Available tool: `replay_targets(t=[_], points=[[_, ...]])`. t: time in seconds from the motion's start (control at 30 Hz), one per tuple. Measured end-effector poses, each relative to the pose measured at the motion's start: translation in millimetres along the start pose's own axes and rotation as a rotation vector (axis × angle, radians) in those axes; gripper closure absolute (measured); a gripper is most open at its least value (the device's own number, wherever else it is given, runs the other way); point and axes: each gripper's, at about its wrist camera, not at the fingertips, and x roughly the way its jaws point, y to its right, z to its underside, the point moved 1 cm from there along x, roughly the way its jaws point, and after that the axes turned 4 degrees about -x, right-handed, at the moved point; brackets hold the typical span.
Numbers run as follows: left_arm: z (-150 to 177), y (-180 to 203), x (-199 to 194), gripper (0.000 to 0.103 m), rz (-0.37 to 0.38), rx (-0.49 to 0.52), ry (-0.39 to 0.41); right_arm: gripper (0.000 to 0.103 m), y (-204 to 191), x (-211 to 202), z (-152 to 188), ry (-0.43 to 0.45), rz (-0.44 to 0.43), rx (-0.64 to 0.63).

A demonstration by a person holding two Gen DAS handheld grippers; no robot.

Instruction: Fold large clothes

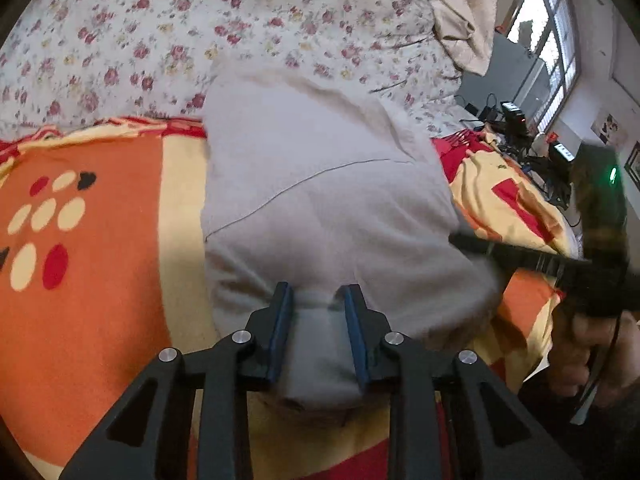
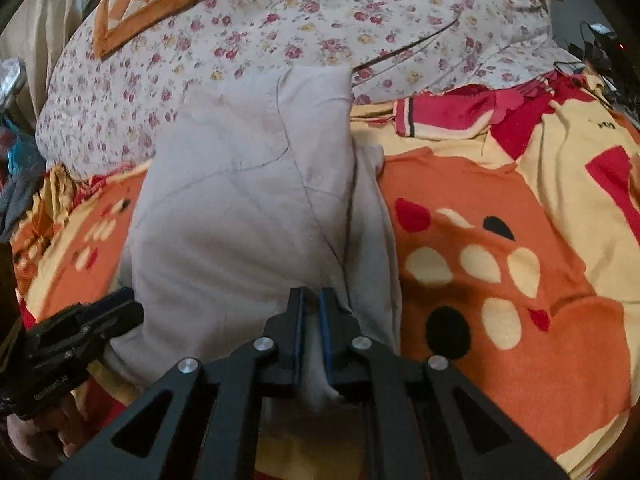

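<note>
Bed with orange spotted blanket (image 2: 520,280) and floral quilt (image 1: 160,40) carries grey garment (image 1: 312,184), partly folded. Left gripper (image 1: 318,300) jaws narrowly apart, cloth bunched between them. Right gripper (image 2: 314,300) jaws clamped on garment's near edge.

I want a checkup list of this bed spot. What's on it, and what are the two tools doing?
Surface: orange, cream and red blanket over a floral sheet.
Job's things: pale grey garment, partly folded, lying flat.
Clutter: orange checked cushion at the far edge.
Grippers: left tool has grey cloth between its pads; right tool shut on the garment's near edge.
Cables: tangled black cables with devices beside the bed.
Surroundings: window, beige curtain.
</note>
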Motion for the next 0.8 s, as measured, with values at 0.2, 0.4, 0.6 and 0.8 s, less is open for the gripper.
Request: replay_targets(t=[0.2,0.4,0.6,0.8], points=[[-4.3,-0.9,-3.1,0.088,0.048,-0.028,-0.004,0.085,-33.1,-13.0,-87.7,0.212,0.057,-0.017],[-7.0,3.3,-5.4,0.088,0.053,-0.015,-0.021,0.082,-51.0,92.0,-136.2,0.063,0.057,-0.072],[-65.1,0.1,-30.7,0.088,0.066,-0.082,0.139,0.081,-17.6,142.2,-107.5,-0.051,0.106,-0.072],[-166.2,-21.7,55.4,0.082,-0.028,-0.254,0.109,0.066,-7.7,136.4,-101.5,-0.064,0.111,-0.041]])
